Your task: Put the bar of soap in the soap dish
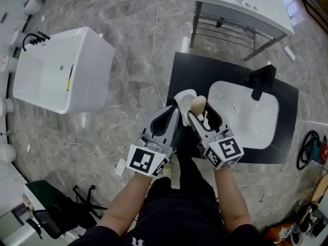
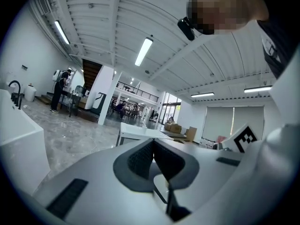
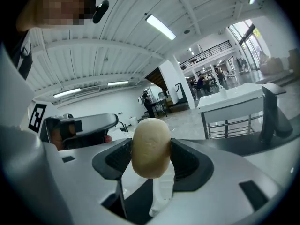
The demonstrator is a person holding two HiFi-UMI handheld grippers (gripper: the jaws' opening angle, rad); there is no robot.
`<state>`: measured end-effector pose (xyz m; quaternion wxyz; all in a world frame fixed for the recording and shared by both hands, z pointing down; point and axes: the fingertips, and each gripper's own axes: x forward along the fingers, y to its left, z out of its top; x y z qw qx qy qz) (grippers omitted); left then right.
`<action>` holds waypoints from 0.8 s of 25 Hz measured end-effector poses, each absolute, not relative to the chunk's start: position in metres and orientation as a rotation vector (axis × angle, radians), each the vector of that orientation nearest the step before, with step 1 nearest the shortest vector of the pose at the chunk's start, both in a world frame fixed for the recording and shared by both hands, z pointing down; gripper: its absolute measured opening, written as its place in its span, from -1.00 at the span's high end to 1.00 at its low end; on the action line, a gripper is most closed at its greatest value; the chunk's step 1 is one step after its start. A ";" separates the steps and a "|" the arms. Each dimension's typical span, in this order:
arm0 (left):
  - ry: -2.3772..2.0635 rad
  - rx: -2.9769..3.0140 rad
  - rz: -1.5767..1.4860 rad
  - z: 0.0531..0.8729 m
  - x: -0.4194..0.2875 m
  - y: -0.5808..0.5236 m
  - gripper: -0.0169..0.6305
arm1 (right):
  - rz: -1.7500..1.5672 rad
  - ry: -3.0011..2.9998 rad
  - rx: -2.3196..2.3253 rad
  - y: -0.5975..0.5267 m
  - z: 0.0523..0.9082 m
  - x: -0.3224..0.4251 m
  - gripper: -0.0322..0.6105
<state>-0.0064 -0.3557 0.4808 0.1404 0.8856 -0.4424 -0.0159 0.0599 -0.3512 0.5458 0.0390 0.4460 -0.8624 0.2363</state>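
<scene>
A beige oval bar of soap (image 1: 198,104) (image 3: 151,146) is held upright, with my right gripper (image 1: 198,113) (image 3: 151,159) shut on its sides. Just left of and below the soap, a white soap dish (image 1: 184,99) lies on the black countertop (image 1: 192,68); part of the soap dish (image 3: 161,197) shows under the soap between the jaws. My left gripper (image 1: 173,116) (image 2: 153,149) hovers beside the dish, shut with nothing in it.
A white sink basin (image 1: 259,129) with a black faucet (image 1: 260,80) is set in the countertop to the right. A white bathtub (image 1: 77,86) stands on the marble floor at left, and a white vanity on a metal frame (image 1: 241,6) beyond. Cables lie across the floor.
</scene>
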 end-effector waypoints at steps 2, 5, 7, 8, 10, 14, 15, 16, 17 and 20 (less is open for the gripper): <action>-1.281 2.550 -0.038 0.487 -0.007 -0.359 0.92 | 0.709 -2.603 1.358 -0.353 0.562 0.057 0.09; -1.280 2.547 -0.014 0.498 -0.007 -0.363 0.92 | 0.678 -2.541 1.347 -0.354 0.582 0.053 0.09; -1.282 2.537 0.001 0.506 -0.008 -0.365 0.92 | 0.660 -2.503 1.344 -0.355 0.595 0.052 0.09; -1.282 2.531 0.006 0.510 -0.008 -0.366 0.92 | 0.655 -2.486 1.344 -0.356 0.601 0.052 0.09; -1.281 2.521 0.014 0.516 -0.007 -0.367 0.92 | 0.655 -2.457 1.343 -0.358 0.611 0.053 0.09; -1.279 2.504 0.022 0.525 -0.007 -0.368 0.92 | 0.647 -2.416 1.319 -0.358 0.628 0.049 0.09; -1.279 2.499 0.025 0.528 -0.007 -0.368 0.92 | 0.645 -2.409 1.315 -0.358 0.632 0.048 0.09; -1.280 2.495 0.027 0.530 -0.007 -0.368 0.92 | 0.646 -2.401 1.313 -0.358 0.635 0.048 0.09; -1.281 2.491 0.031 0.532 -0.008 -0.368 0.92 | 0.649 -2.393 1.313 -0.358 0.638 0.048 0.09; -1.287 2.480 0.040 0.537 -0.010 -0.369 0.93 | 0.662 -2.365 1.307 -0.359 0.649 0.047 0.09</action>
